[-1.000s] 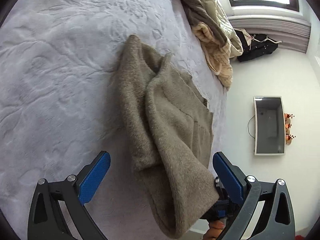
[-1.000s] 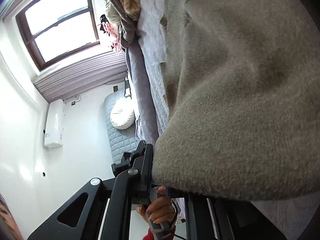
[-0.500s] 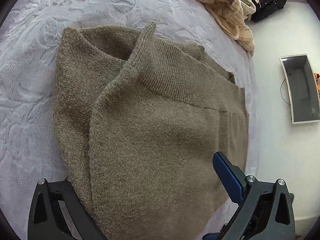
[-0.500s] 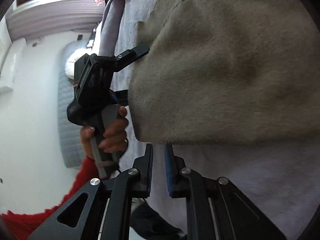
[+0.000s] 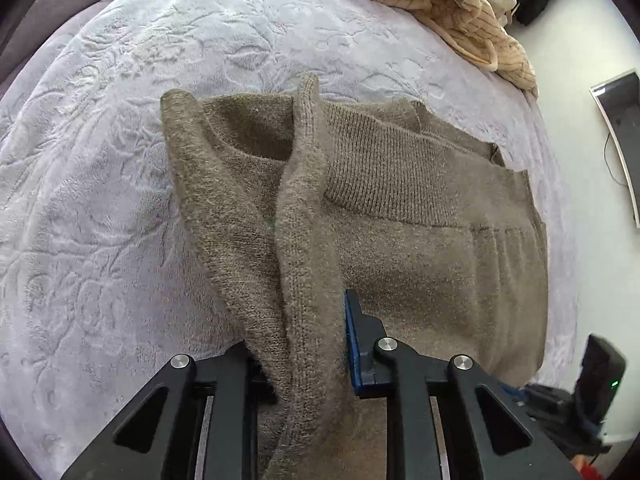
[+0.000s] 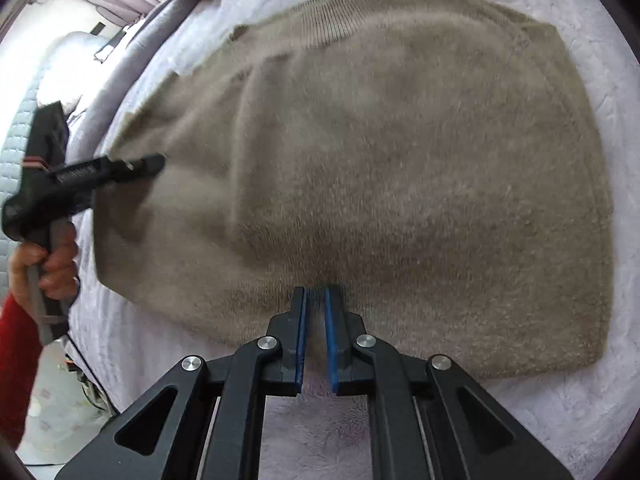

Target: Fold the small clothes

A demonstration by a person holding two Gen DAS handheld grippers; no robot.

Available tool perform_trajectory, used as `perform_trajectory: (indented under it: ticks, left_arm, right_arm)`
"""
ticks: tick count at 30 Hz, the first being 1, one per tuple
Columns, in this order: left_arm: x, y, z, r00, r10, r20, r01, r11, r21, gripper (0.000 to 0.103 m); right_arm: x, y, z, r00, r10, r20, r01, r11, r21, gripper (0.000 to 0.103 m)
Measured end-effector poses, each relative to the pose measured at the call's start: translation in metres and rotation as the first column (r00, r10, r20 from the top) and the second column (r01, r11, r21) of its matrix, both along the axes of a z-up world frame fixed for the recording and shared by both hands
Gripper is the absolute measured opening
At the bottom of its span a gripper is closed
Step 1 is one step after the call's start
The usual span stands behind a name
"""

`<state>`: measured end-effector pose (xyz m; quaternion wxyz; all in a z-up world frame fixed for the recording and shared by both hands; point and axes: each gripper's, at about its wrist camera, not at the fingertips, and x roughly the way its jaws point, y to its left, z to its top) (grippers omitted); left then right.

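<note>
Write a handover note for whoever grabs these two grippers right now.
Left gripper: jaws closing, a raised fold of the sweater between them.
Right gripper: jaws closing at the sweater's near edge; whether they pinch fabric is unclear.
Sweater: lies on the bedspread, body mostly flat, one side pulled up into a ridge. A pile of clothes sits at the far edge.
Done: spread out, first fold begun.
Left: likely lay that fold over, flatten, finish folding.

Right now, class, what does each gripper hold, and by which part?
The left gripper, closing, pinches a raised fold of the brown sweater. The right gripper, closing, sits at its near hem; a grip cannot be told.
</note>
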<state>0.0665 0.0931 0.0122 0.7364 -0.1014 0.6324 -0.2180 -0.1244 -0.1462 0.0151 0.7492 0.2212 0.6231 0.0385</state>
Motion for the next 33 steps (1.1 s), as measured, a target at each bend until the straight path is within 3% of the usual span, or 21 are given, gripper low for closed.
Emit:
perform_trajectory:
  ticks: [6,10,16,19,22,25,27,30,33]
  left_arm:
    - [-0.006,-0.015,0.042,0.997,0.061,0.046,-0.055,0.992,-0.116,0.021]
    - [-0.007,-0.049,0.076,0.994,0.059,0.094,-0.04,0.981,-0.189,0.021]
    - [-0.014,-0.138,0.125,0.98,-0.044,0.194,0.095,0.961,-0.26,0.021]
    - [-0.018,-0.198,0.129,0.971,-0.117,0.211,0.175,0.943,-0.282,0.021]
    - [-0.027,-0.265,0.1,0.951,-0.23,0.205,0.273,0.937,-0.219,0.021]
    - [-0.036,-0.311,0.06,0.947,-0.297,0.119,0.313,0.937,-0.153,0.021]
    - [-0.049,-0.317,0.046,0.944,-0.317,0.087,0.326,0.938,-0.119,0.021]
    - [-0.062,-0.304,0.054,0.936,-0.332,0.118,0.344,0.933,-0.105,0.021]
    - [-0.065,-0.285,0.08,0.917,-0.334,0.22,0.345,0.938,-0.015,0.021]
  right_arm:
    - [-0.012,-0.019,-0.009,0.991,-0.123,0.043,0.117,0.986,0.12,0.009]
    - [-0.023,-0.039,-0.015,0.975,-0.218,0.052,0.198,0.946,0.258,0.009]
    - [-0.039,-0.054,-0.028,0.942,-0.334,0.037,0.289,0.86,0.42,0.009]
    - [-0.048,-0.063,-0.04,0.913,-0.408,0.002,0.349,0.784,0.514,0.009]
    - [-0.053,-0.07,-0.051,0.889,-0.458,-0.027,0.387,0.717,0.58,0.009]
    - [-0.059,-0.076,-0.055,0.884,-0.467,-0.036,0.389,0.691,0.609,0.009]
    - [-0.063,-0.082,-0.056,0.883,-0.467,-0.041,0.387,0.678,0.625,0.009]
    - [-0.07,-0.098,-0.052,0.877,-0.48,-0.034,0.39,0.668,0.634,0.01]
    - [-0.08,-0.128,-0.042,0.847,-0.532,0.0,0.413,0.658,0.629,0.014]
